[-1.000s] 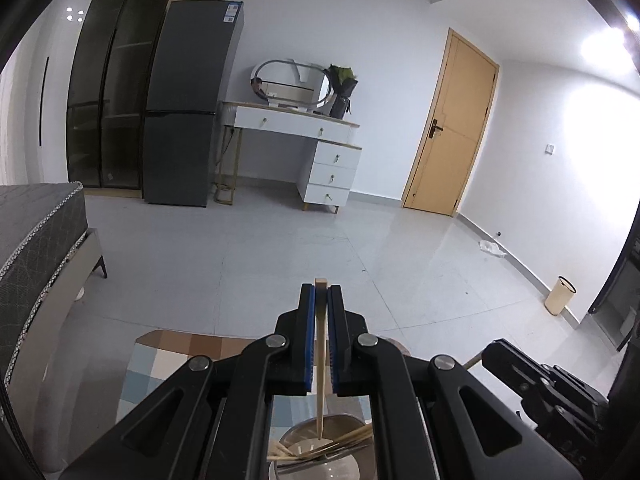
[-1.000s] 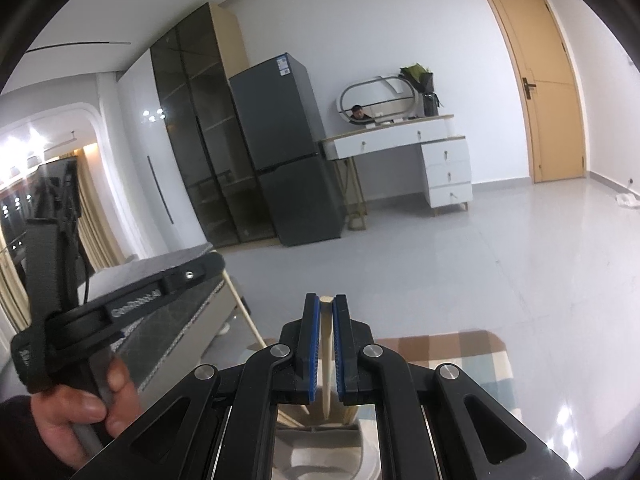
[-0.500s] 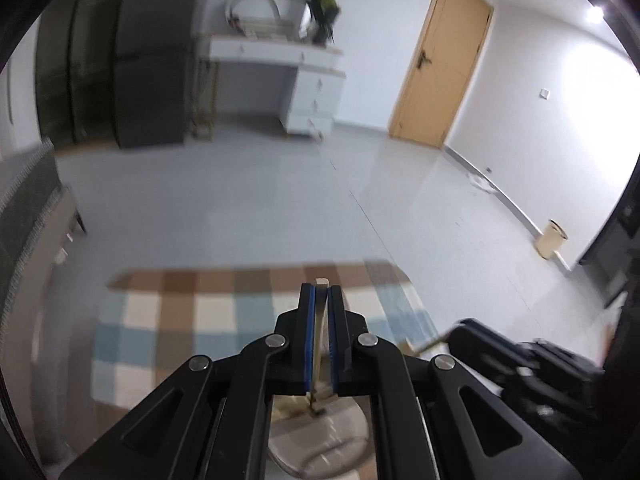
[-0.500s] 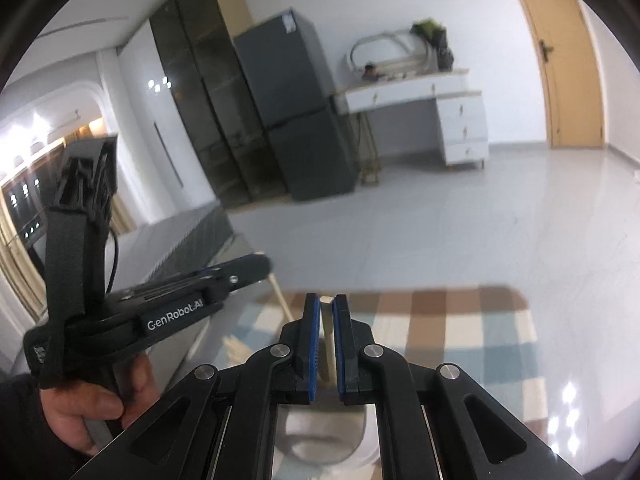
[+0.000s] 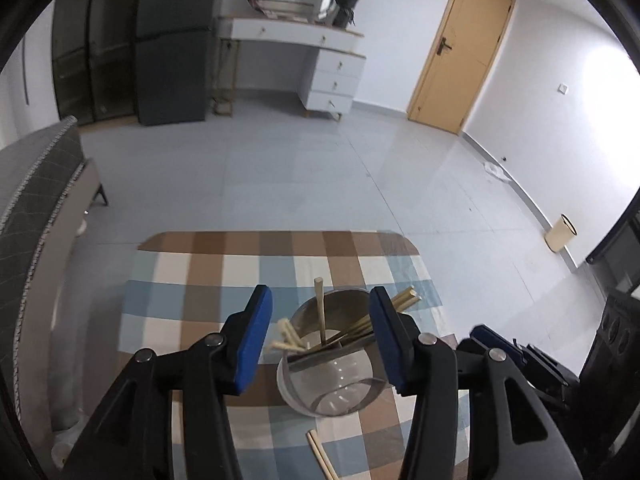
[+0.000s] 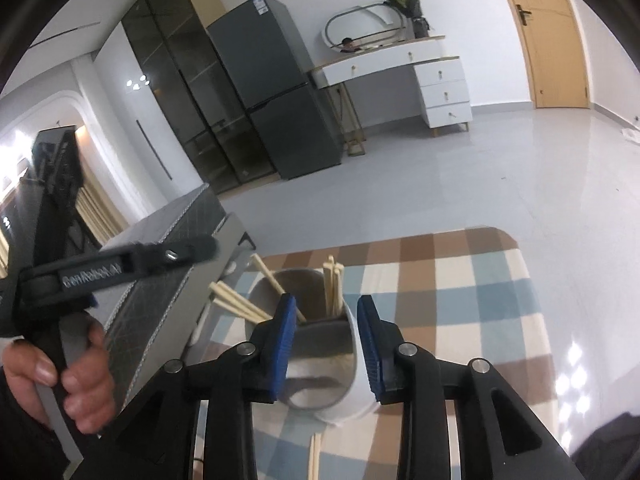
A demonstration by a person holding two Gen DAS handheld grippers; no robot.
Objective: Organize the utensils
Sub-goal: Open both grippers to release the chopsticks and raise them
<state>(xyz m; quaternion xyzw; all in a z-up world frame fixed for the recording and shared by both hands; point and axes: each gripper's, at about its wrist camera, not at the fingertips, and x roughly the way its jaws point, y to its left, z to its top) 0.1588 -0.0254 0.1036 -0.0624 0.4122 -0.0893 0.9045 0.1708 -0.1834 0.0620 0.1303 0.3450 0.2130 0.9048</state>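
Wooden chopsticks (image 5: 320, 312) were seen standing in the back section of a divided steel utensil holder (image 5: 332, 396), w/ one stick upright near the middle, several fanned out to the right rim and a few pale ends poking out over the left rim. No stick could be made out in the front section. The holder was set on a checked cloth (image 5: 208, 264) of brown, blue and cream squares, approx. in the middle of the table. The left gripper (image 5: 320, 340) was held over the holder, blue pads spread wide apart, nothing pinched between them; the holder was framed in the gap. Two more chopsticks (image 5: 320, 454) were left flat on the cloth just in front of the holder, side by side. From the right wrist view, the right gripper (image 6: 326, 340) was also parted, pads apart and empty, w/ the holder (image 6: 352, 400) directly below and between them; chopstick bundles (image 6: 334, 284) were seen leaning out of its far section. The left gripper's handle was gripped by the left hand (image 6: 60, 376) at the lower left. In the background a grey fridge (image 6: 276, 92), a white dresser (image 6: 400, 68) and a wooden door (image 5: 456, 48) were visible, well apart from the table.
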